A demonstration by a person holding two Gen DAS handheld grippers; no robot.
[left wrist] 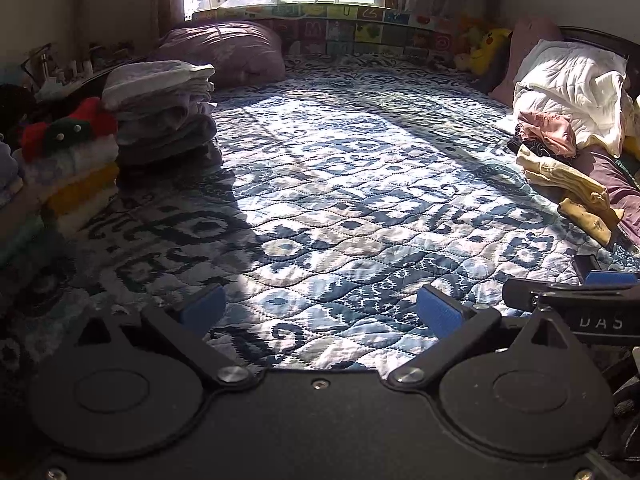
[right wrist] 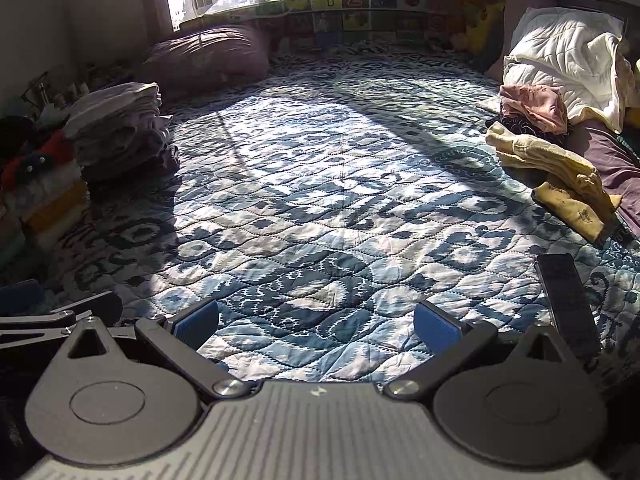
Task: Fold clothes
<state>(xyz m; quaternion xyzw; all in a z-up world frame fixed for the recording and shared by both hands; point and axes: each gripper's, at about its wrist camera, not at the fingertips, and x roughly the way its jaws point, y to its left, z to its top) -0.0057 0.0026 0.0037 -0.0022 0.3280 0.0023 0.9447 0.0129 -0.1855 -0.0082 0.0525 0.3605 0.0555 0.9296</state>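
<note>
While the left gripper hangs low over the quilted bed cover with its blue pads wide apart and nothing between them, its camera shows folded clothes in two stacks at about 9 o'clock: a grey stack and, nearer the edge, a coloured stack with a red and green piece on top. At about 3 o'clock lies a loose heap of unfolded clothes, with a yellow garment in front of it. From the right wrist view, the right gripper is also spread open and empty above the cover, whose middle lies bare. Here the yellow garment sits at about 2 o'clock, crumpled, with its long axis running from 11 o'clock down to 5 o'clock and its narrow end pointing toward the near right corner. A dark flat object lies just beside the right finger at 3 o'clock. I judge that part of the work is done, since stacks stand folded, while the heap on the right remains to fold.
</note>
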